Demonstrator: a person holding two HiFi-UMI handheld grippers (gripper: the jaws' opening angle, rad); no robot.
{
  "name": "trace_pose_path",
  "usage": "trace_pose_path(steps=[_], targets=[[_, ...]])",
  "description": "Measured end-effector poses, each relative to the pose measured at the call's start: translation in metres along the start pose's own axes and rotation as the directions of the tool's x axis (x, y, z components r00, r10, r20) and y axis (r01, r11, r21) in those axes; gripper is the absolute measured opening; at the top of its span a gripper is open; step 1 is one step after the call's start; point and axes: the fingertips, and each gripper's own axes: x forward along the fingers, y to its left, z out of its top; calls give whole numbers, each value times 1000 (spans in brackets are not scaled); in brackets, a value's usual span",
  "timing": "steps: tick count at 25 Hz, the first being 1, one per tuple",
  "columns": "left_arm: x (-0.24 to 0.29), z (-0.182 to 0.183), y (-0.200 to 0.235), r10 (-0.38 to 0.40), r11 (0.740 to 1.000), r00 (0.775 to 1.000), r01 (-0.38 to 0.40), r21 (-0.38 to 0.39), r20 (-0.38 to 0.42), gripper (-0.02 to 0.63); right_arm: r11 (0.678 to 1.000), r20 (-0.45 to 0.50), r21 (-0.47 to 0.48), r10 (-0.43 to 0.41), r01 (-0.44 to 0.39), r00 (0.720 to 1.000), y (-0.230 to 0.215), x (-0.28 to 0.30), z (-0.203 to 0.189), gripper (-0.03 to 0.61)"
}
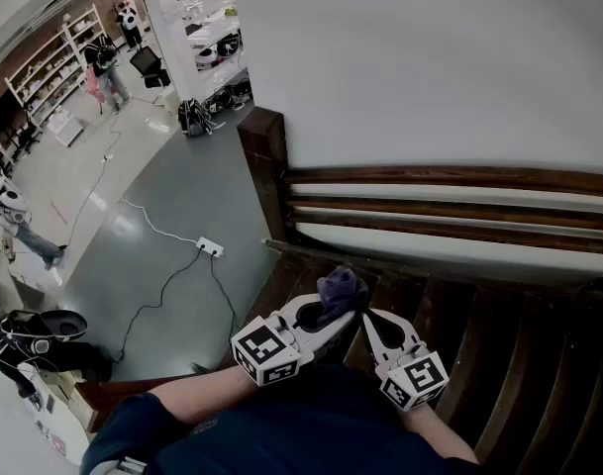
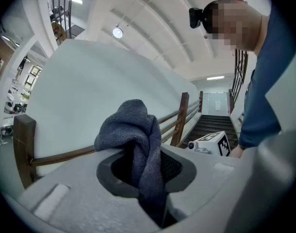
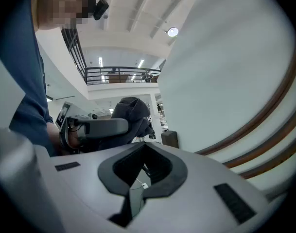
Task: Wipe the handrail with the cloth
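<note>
A blue-grey cloth (image 1: 341, 287) bunches out of the tips of my left gripper (image 1: 326, 315), which is shut on it. In the left gripper view the cloth (image 2: 133, 125) hangs through the jaws of that gripper (image 2: 140, 152). The dark wooden handrail (image 1: 450, 176) runs right from its post (image 1: 261, 156), ahead of both grippers and apart from the cloth. Its rail (image 2: 65, 155) shows behind the cloth, and several rails (image 3: 264, 115) cross the right gripper view. My right gripper (image 1: 370, 317) sits just right of the left one, jaws shut on nothing (image 3: 147, 145).
Dark wooden stair treads (image 1: 519, 364) lie under the grippers. A white wall (image 1: 430, 67) backs the handrail. Below left, the grey floor holds a power strip with cables (image 1: 210, 247), black bags (image 1: 194, 117), shelves and several people in the distance.
</note>
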Motion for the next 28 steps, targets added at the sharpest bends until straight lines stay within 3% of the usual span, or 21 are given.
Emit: trace_pose_path(steps=[19,24,28], targets=[[-26,-7,10,2,999,1000,-1,-47,20,78,999,-9,-7,-34,34,999,14,7,-3,8],[-18,-12,38,22,998,1000,-21,-64,13,78,997,-18,19,-77,78,997,-16,15,-9,8],[11,-4,84,62,996,998,-60,-59,20,78,997,-1,21,-76,76,997,-63,40,-1,8]])
